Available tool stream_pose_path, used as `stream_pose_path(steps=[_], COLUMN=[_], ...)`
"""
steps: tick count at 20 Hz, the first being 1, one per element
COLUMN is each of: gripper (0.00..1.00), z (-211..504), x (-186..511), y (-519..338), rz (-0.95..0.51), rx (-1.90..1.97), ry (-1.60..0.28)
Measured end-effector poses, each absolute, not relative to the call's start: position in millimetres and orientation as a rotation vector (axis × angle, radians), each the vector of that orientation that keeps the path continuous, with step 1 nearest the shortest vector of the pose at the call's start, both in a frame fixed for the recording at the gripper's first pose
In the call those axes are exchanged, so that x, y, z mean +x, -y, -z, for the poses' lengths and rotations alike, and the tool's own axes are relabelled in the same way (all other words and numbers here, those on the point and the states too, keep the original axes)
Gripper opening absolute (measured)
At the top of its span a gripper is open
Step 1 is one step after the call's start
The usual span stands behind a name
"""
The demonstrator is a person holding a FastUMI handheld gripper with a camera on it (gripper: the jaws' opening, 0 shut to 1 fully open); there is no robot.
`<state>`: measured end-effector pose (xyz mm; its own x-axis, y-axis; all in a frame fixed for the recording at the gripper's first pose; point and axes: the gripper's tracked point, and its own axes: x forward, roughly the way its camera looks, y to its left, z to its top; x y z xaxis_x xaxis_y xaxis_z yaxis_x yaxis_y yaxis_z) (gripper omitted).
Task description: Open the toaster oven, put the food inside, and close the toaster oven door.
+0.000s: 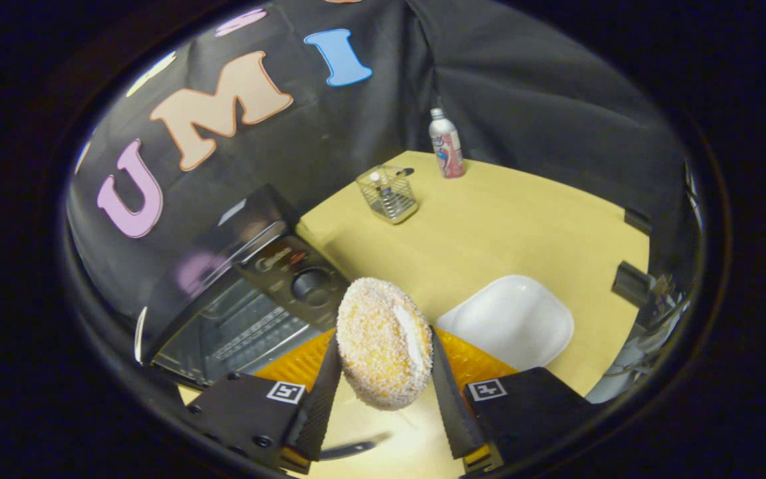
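So the hand-held gripper is clamped on the donut, lifted; toaster oven door looks open, loading and closing left.

We're in a staged booth, a mock kitchen rather than a real one: black cloth drapes all round as walls, and a yellow surface carries kitchen props, namely a toaster oven, a white plate, a wire basket and a bottle at the back.
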<state>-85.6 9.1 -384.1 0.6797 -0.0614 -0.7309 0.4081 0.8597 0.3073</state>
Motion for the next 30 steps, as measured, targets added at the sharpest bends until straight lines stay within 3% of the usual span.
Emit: stream_pose_path(steps=[14, 30], gripper=[0.77, 0.83], z=[388, 404], x=[-68, -15], y=[-145, -189], rz=[0.126, -0.061], rx=[0.757, 0.791], ry=[-0.788, -0.667])
